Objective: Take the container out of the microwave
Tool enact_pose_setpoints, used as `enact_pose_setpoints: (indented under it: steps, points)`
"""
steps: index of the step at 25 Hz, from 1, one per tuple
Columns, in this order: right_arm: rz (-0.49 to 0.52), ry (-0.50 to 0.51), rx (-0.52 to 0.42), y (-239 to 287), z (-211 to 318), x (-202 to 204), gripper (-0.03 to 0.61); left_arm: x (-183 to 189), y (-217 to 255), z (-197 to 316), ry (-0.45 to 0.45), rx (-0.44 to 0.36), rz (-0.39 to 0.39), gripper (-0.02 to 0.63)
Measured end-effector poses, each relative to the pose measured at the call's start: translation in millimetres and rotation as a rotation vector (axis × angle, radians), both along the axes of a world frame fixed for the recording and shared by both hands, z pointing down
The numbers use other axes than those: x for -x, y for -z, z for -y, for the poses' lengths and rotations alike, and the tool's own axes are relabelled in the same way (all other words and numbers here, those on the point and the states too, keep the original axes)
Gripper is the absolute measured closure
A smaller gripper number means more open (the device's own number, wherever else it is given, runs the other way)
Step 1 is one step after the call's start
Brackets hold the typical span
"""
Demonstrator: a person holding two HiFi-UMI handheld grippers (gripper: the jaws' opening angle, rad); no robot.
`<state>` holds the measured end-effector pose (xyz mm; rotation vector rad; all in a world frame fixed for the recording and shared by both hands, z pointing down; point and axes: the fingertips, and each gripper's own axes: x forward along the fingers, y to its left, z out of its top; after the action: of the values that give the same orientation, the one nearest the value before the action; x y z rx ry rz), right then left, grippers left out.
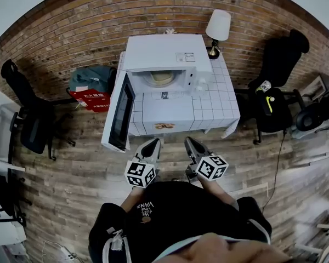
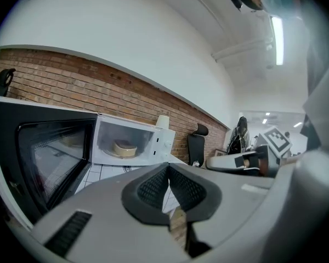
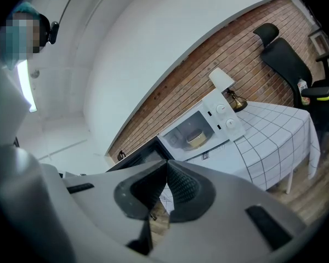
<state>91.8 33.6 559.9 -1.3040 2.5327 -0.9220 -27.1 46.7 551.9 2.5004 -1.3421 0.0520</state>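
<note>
Sitting inside one open microwave (image 1: 164,51) is one container (image 1: 162,79). The microwave is standing on one table (image 1: 219,103) beside one lamp (image 1: 217,26). Two grippers, the left gripper (image 1: 153,142) and right gripper (image 1: 189,141), are hovering before it, both clamped together, empty.

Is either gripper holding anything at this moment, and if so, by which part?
Nothing is held. The left gripper and the right gripper are both shut and empty; the container sits untouched inside the open microwave.

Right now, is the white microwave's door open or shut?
Open: the black-windowed door stands swung out, baring the round beige container inside.
</note>
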Motion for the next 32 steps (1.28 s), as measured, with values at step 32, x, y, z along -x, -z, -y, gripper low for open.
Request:
enact_pose_setpoints:
  steps: [32]
  points:
    - [0.006,-0.007,0.028,-3.0,98.8,17.7,0.574,-4.8,-5.1,93.6,-0.046,0.024,-0.018,0.602]
